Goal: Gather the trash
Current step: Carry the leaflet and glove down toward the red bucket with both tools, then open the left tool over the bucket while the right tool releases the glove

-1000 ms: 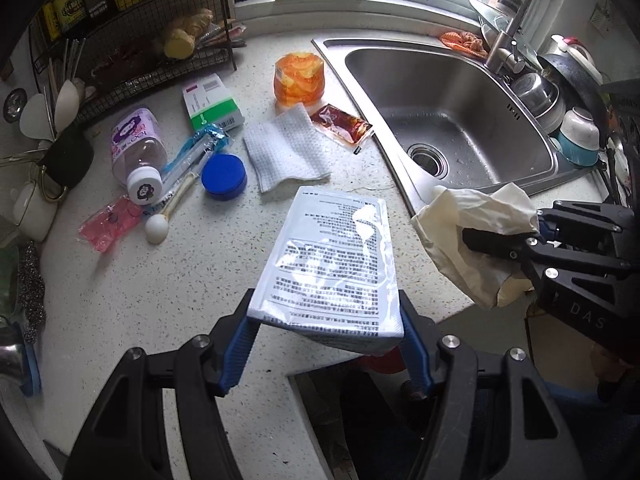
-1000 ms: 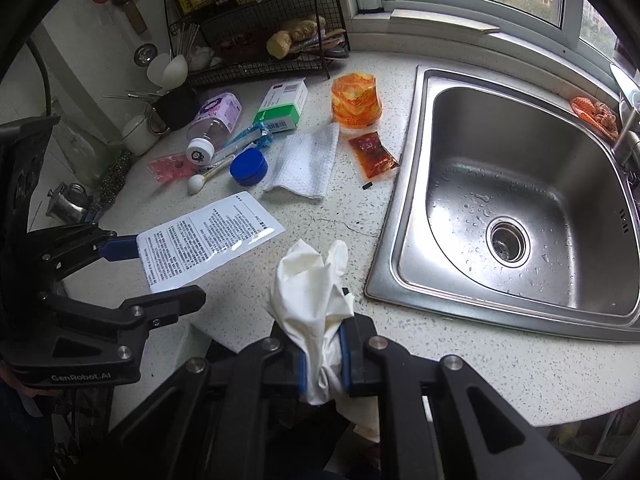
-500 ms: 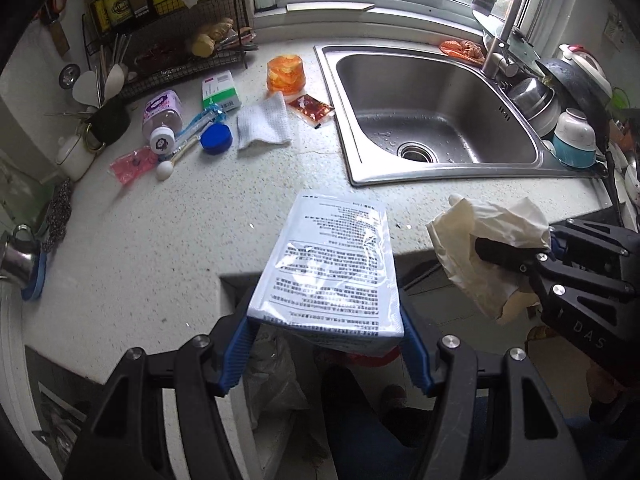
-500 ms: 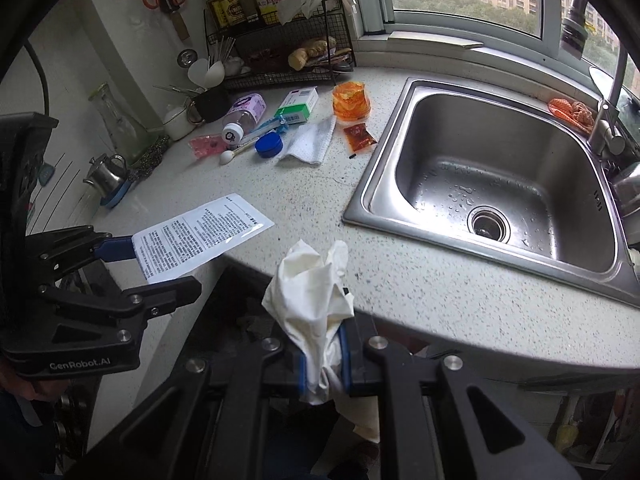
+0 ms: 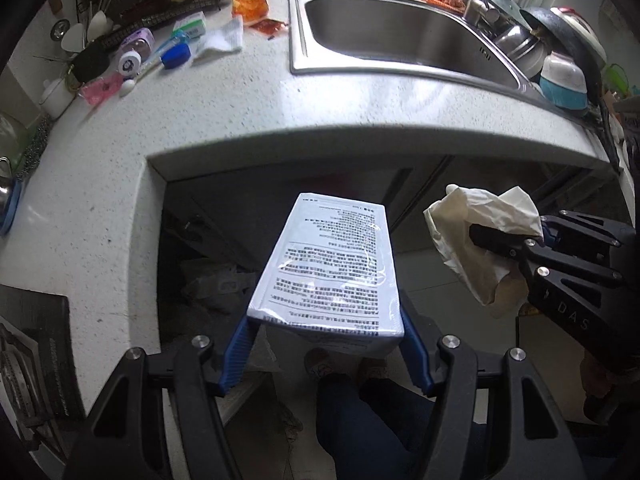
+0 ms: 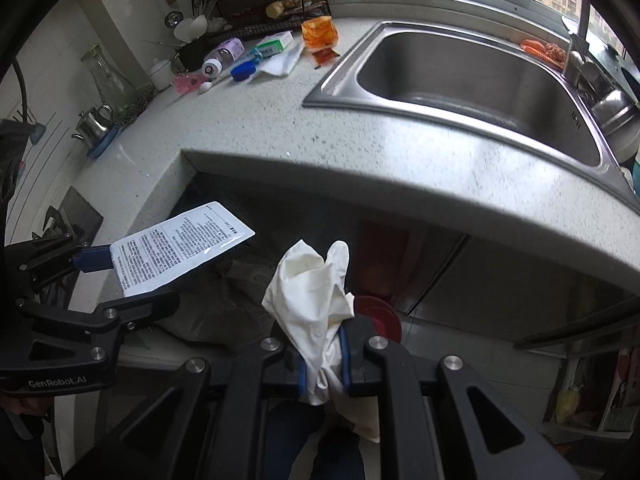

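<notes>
Now both grippers hang out past the front edge of the white counter (image 5: 192, 128), over the dark space below it. The left gripper (image 5: 326, 354) is clamped on a flat white packet (image 5: 330, 272) with black print. Its blue pads (image 5: 236, 350) press on the packet's two side edges, and the packet sticks out away from the fingers, well below the counter's edge.

Beside it, the right gripper (image 6: 324, 364) is squeezed tight on a crumpled cream glove (image 6: 310, 292). Glove fingers poke up above the pads, and the rest hangs down under them. From the left wrist view the glove (image 5: 476, 240) sits just to the right of the packet, and the two do not touch.

Up on the counter, far from its front edge, more bits lie in a bunch beside the steel sink (image 6: 464, 76): an orange bag (image 6: 319, 31), a small red sauce packet (image 6: 325, 55), a white cloth (image 6: 282, 63), a blue lid (image 6: 243, 71), a green and white box (image 6: 274, 43) and a pink wrapper (image 6: 186, 81).

Under the counter sits something red and round (image 6: 380, 316), partly hidden by the glove.
</notes>
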`<act>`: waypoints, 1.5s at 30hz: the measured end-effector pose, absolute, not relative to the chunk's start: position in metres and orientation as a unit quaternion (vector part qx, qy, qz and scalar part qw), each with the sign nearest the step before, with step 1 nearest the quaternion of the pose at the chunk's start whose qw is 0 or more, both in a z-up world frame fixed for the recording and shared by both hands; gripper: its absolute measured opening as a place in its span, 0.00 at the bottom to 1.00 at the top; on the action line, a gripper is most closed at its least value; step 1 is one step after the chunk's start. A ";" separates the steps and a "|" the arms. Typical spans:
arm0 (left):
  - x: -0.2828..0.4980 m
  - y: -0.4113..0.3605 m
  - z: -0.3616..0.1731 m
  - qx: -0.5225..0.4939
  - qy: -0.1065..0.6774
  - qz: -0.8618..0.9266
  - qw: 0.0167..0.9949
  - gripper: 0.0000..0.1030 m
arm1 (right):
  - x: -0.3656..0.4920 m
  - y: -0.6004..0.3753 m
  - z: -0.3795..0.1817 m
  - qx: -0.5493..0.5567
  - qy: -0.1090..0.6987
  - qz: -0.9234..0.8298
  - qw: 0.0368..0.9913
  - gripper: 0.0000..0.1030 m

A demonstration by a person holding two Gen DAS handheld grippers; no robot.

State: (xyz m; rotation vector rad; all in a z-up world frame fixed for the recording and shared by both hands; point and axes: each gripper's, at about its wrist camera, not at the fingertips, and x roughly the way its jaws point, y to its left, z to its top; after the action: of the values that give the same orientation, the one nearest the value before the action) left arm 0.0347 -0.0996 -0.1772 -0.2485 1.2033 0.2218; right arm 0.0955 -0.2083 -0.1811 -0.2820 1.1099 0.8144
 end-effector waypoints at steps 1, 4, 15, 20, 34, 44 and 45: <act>0.036 -0.101 -0.192 -0.121 0.569 0.097 0.808 0.60 | 0.095 -0.209 -0.192 -0.128 0.515 0.369 0.763 0.11; 0.042 -0.104 -0.237 -0.129 0.582 0.083 0.798 0.60 | 0.096 -0.212 -0.230 -0.128 0.531 0.355 0.759 0.11; 0.092 -0.101 -0.437 -0.137 0.612 0.038 0.778 0.61 | 0.134 -0.212 -0.395 -0.131 0.565 0.303 0.756 0.11; 0.116 -0.104 -0.492 -0.137 0.605 0.013 0.784 0.61 | 0.149 -0.213 -0.448 -0.133 0.576 0.286 0.755 0.11; 0.129 -0.111 -0.507 -0.124 0.615 0.010 0.779 0.67 | 0.147 -0.230 -0.472 -0.128 0.593 0.278 0.745 0.11; 0.112 -0.094 -0.482 -0.121 0.596 0.029 0.793 0.92 | 0.141 -0.222 -0.460 -0.127 0.589 0.294 0.742 0.11; 0.110 -0.092 -0.479 -0.119 0.593 0.029 0.796 0.94 | 0.139 -0.220 -0.461 -0.128 0.589 0.297 0.741 0.11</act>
State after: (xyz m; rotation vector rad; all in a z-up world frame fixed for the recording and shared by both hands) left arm 0.1102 -0.0922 -0.4793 -0.2555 1.2742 0.0614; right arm 0.1395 -0.2197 -0.4612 -0.2817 1.2912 0.6503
